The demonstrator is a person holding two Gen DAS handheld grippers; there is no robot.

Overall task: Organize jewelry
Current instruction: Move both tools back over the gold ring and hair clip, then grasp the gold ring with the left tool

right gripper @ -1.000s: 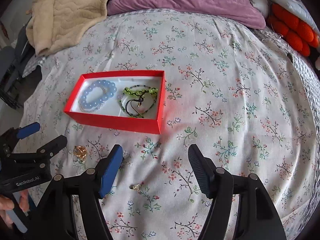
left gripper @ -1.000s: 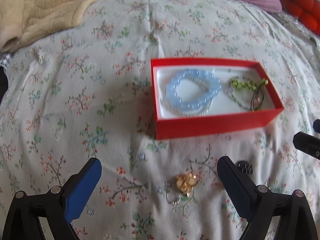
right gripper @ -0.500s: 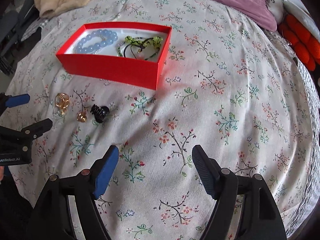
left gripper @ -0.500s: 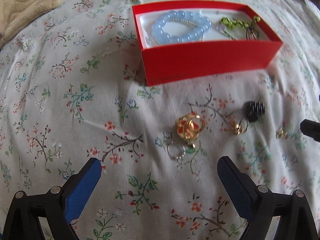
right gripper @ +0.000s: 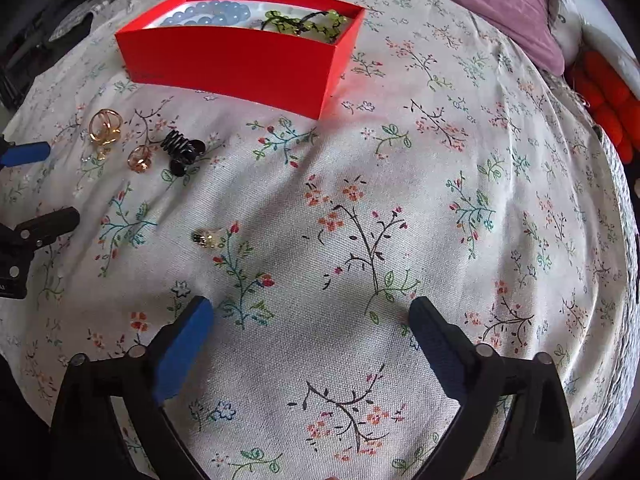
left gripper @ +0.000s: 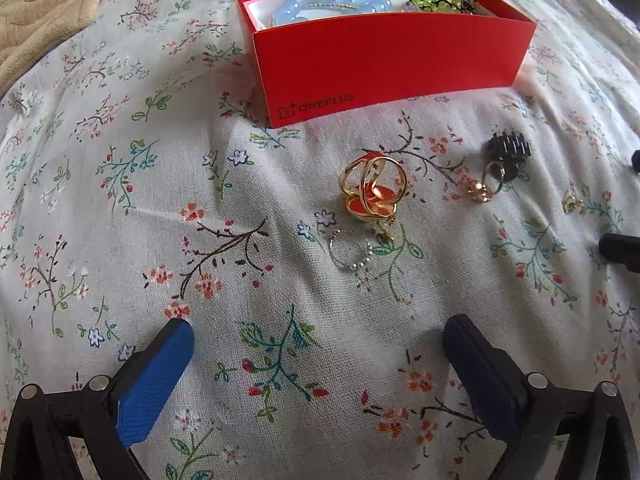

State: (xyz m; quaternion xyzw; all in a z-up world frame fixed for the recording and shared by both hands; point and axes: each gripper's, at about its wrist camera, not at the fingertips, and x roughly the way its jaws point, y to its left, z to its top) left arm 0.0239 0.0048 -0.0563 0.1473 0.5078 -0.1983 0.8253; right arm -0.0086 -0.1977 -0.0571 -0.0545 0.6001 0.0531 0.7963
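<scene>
Left wrist view: the left gripper (left gripper: pixel 316 344) hangs over a floral bedsheet (left gripper: pixel 120 208), its blue fingers (left gripper: pixel 154 376) spread wide with only bare cloth between them. Using the red box (left gripper: pixel 392 64) as landmark, the loose jewelry lies just in front of its near wall: a gold ring cluster (left gripper: pixel 373 191) closest to that wall, a thin silver beaded ring (left gripper: pixel 350 254) nearer the camera, a black hair claw (left gripper: pixel 507 153) and a small gold ring (left gripper: pixel 482 188) to the right, and a tiny gold earring (left gripper: pixel 572 202) farther right. Inside the box sit a blue bead bracelet (left gripper: pixel 332 2) and a green beaded piece (left gripper: pixel 440 0). Left of the box the sheet lies open up to a beige blanket (left gripper: pixel 48 40).

Right wrist view: the right gripper (right gripper: pixel 310 320) also has its fingers (right gripper: pixel 182 350) wide apart, nothing between them; both sets of jaws have just been opening. Right of the box (right gripper: pixel 240 60) the sheet runs clear to a purple pillow (right gripper: pixel 488 4) and the bed's edge. The earring (right gripper: pixel 206 238) lies well in front of the box, the claw (right gripper: pixel 182 150) closer to it.

Against a second ago, both cameras sit lower and nearer the sheet; the box has slid to the top of each view, and the jewelry once hidden at the fingers now lies well ahead of them.
</scene>
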